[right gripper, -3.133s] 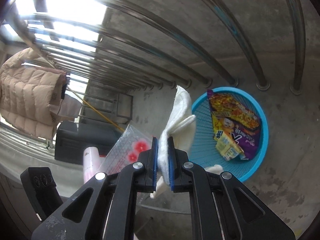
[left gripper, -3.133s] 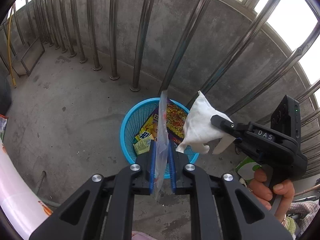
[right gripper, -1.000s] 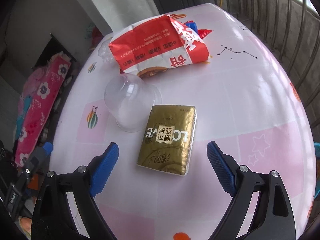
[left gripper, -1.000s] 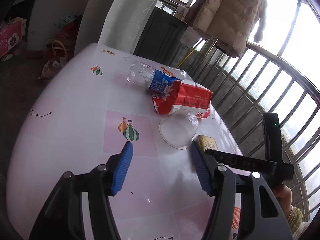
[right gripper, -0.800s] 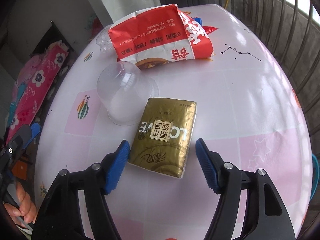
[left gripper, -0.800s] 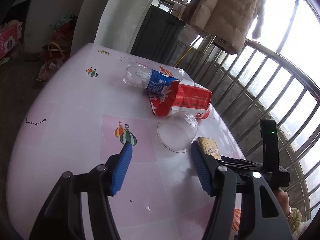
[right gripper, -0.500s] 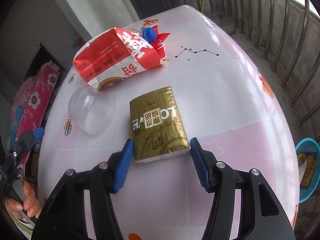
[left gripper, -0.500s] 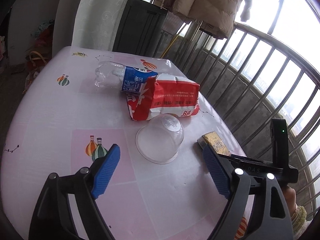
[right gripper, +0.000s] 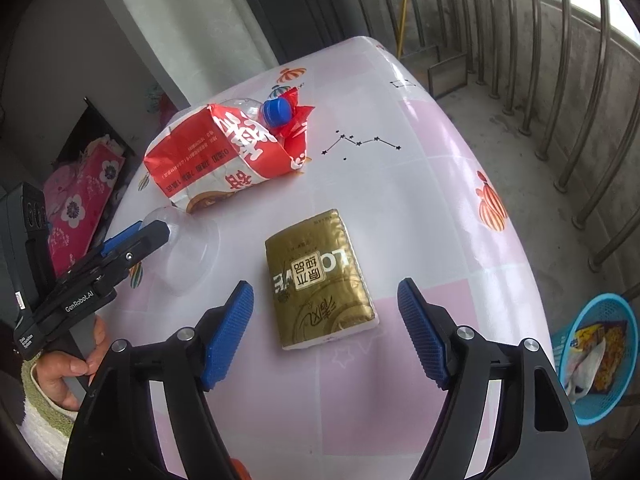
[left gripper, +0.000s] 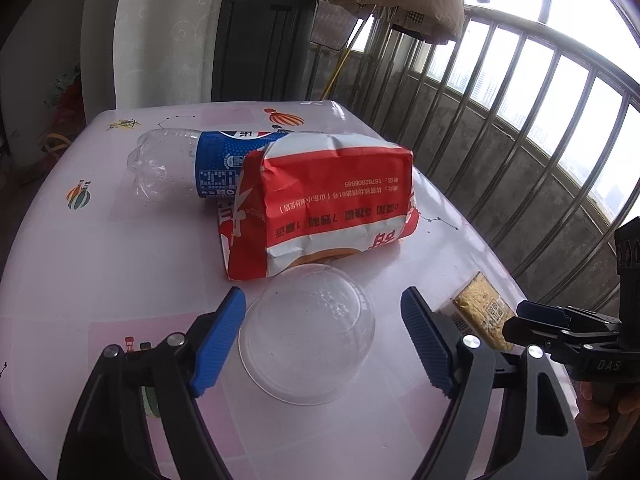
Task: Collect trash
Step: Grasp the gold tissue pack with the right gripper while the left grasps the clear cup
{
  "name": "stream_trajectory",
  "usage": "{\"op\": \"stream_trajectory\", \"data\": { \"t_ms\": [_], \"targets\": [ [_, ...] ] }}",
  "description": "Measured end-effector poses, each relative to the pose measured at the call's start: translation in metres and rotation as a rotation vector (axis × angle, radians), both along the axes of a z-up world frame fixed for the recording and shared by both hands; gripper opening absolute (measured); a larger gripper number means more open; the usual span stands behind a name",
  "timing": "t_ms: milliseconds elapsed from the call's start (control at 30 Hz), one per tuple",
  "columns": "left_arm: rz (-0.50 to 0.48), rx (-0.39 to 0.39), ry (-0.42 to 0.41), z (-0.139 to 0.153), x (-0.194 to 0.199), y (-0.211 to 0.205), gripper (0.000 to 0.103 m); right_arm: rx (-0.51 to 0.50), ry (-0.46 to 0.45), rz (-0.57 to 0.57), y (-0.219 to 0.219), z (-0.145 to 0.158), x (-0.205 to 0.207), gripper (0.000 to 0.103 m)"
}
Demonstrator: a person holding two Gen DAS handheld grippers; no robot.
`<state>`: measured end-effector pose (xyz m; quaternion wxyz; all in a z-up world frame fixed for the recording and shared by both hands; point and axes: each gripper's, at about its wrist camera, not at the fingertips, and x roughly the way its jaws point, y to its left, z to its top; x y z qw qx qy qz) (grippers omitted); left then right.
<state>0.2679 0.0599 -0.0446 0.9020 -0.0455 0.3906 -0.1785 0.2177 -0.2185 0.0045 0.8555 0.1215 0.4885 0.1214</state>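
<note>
The left gripper [left gripper: 322, 338] straddles the upturned clear cup [left gripper: 307, 334], its jaws spread and just closing in, pads not yet touching, so the cup can be pinched by its sides. The right gripper [right gripper: 325, 332], jaws spread and just widening, brackets the gold pack [right gripper: 318, 278] lying flat mid-table [right gripper: 420, 200], long axis pointing away toward the far edge. The basket [right gripper: 592, 408] waits below the table's right edge.

So on the counter [left gripper: 100, 248] the bottle [left gripper: 192, 164] lies at the far side with the snack bag [left gripper: 320, 204] leaning over it. The upside-down plastic cup [left gripper: 308, 332] sits just in front of the bag, tissue pack [right gripper: 320, 276] to its right. The basket [right gripper: 592, 356] is down on the floor by the railing [left gripper: 520, 128].
</note>
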Motion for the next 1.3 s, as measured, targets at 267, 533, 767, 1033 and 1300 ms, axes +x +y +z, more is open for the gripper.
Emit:
{"op": "stream_trajectory", "data": {
  "t_ms": [267, 533, 767, 1033, 1300],
  "targets": [
    [0.01, -0.008, 0.019, -0.001, -0.01, 0.005, 0.062, -0.05, 0.052, 0.084, 0.014, -0.016, 0.008, 0.069],
    [-0.029, 0.008, 0.037, 0.0, -0.059, 0.013, 0.062, -0.058, 0.095, 0.087, 0.011, -0.013, -0.02, 0.05],
    [-0.087, 0.005, 0.052, 0.005, -0.123, 0.022, 0.062, -0.058, 0.142, 0.086, 0.002, -0.008, -0.067, 0.05],
    [-0.078, -0.02, 0.06, 0.0, -0.152, 0.031, 0.073, -0.076, 0.119, 0.075, 0.003, -0.004, -0.086, 0.065],
    [-0.054, -0.018, 0.073, -0.011, -0.146, 0.031, 0.073, -0.118, 0.098, 0.089, 0.017, -0.008, -0.072, 0.071]
  ]
}}
